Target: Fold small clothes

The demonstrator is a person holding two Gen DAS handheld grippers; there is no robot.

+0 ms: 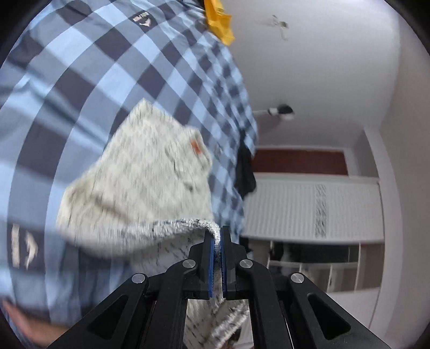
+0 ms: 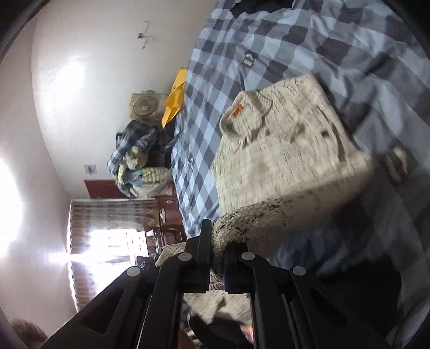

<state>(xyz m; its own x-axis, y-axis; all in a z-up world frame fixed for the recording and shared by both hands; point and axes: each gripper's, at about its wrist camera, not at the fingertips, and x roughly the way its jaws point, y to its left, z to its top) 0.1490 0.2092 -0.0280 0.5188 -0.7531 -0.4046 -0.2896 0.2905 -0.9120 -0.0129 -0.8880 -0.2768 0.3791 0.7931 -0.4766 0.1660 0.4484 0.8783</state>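
Both grippers, left gripper and right gripper, are clamping the hem of the sweater above the bed; it is sagging, soft and light. Gripping at the corners is looking advisable.

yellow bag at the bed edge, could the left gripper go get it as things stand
Probably not yet: the left gripper is shut on the grey knit garment, so it has no free jaws. The yellow bag lies far across the checked bedspread.
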